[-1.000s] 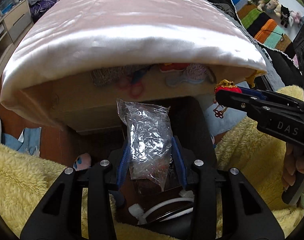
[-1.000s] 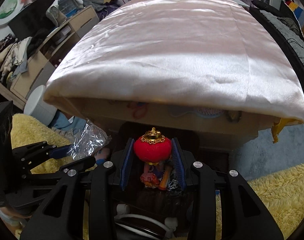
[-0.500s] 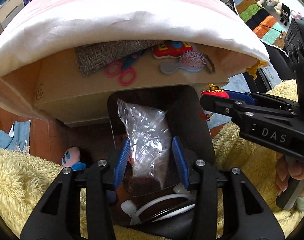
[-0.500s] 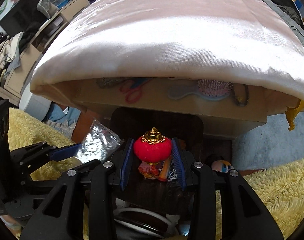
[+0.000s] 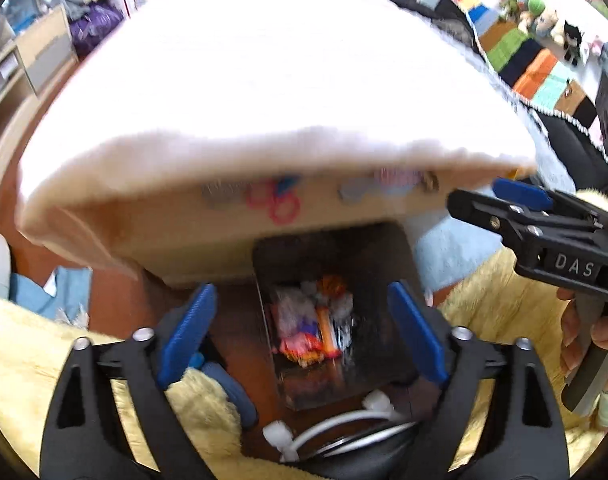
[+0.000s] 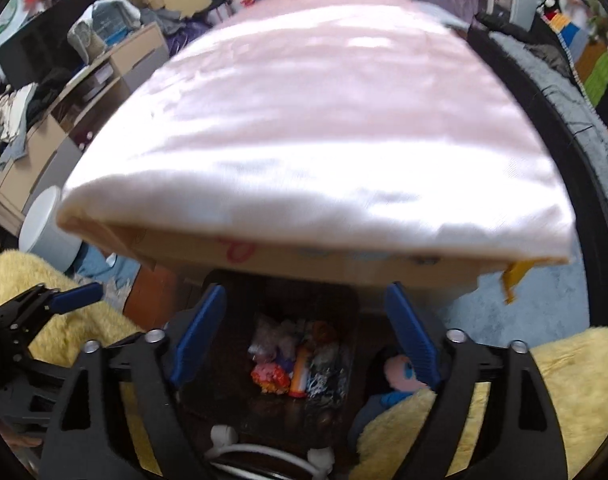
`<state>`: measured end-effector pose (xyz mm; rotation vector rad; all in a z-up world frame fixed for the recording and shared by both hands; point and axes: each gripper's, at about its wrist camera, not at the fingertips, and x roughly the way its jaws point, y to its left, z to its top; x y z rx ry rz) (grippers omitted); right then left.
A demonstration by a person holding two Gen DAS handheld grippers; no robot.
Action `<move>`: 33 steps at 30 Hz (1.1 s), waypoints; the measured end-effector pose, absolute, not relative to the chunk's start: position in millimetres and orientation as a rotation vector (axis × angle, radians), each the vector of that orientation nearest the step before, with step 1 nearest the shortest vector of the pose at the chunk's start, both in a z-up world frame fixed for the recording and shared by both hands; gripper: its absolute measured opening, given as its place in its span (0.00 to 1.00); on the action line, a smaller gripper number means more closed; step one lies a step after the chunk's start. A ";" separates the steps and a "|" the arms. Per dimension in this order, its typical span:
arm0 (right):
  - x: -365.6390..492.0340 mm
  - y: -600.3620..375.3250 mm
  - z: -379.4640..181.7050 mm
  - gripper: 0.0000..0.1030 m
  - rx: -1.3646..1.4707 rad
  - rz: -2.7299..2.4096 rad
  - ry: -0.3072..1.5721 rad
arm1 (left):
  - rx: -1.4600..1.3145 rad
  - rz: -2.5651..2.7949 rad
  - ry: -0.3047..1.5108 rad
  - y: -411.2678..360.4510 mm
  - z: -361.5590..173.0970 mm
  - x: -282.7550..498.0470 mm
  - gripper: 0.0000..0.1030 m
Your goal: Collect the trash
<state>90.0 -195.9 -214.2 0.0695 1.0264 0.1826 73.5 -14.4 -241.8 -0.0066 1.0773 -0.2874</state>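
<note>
The trash, a heap of crumpled colourful wrappers and clear plastic (image 5: 309, 328), lies at the bottom of the dark, square-walled bin (image 5: 387, 248) below both of our claws, loose and touched by neither. In the right wrist view the same heap (image 6: 296, 364) sits low in the bin (image 6: 343, 300), with an orange-and-white stick-shaped packet among the wrappers. Our left claw (image 5: 304, 320) hangs over the bin mouth, its blue-padded jaws opening wide with nothing between them. Our right claw (image 6: 304, 328) is likewise over the bin, jaws opening, nothing gripped; in the left wrist view it (image 5: 519, 200) reaches in from the right, held by a hand (image 5: 599, 332). A white looped cord with plastic ends (image 5: 335, 426) lies at the near edge of the bin. Just behind the bin stands a cardboard box (image 5: 232, 236) with scissors and a brush printed on its side, draped on top with a pale pink satin cloth (image 5: 272, 92). Yellow fluffy blankets (image 5: 28, 344) flank the bin on both sides, and a small pink-and-blue plush toy (image 6: 399, 376) rests beside the bin on the right.
</note>
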 end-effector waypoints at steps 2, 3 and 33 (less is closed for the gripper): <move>90.4 -201.6 -196.4 0.97 0.078 0.178 0.978 | -0.013 -0.284 1.012 -10.9 -218.5 74.1 0.92; 91.0 -203.8 -187.9 0.97 0.077 0.178 0.960 | -0.012 -0.286 0.981 -9.8 -206.3 74.3 0.92; -13.2 -204.9 17.4 0.97 0.020 -0.034 0.416 | 0.019 -0.178 0.470 -9.4 0.6 -11.7 0.92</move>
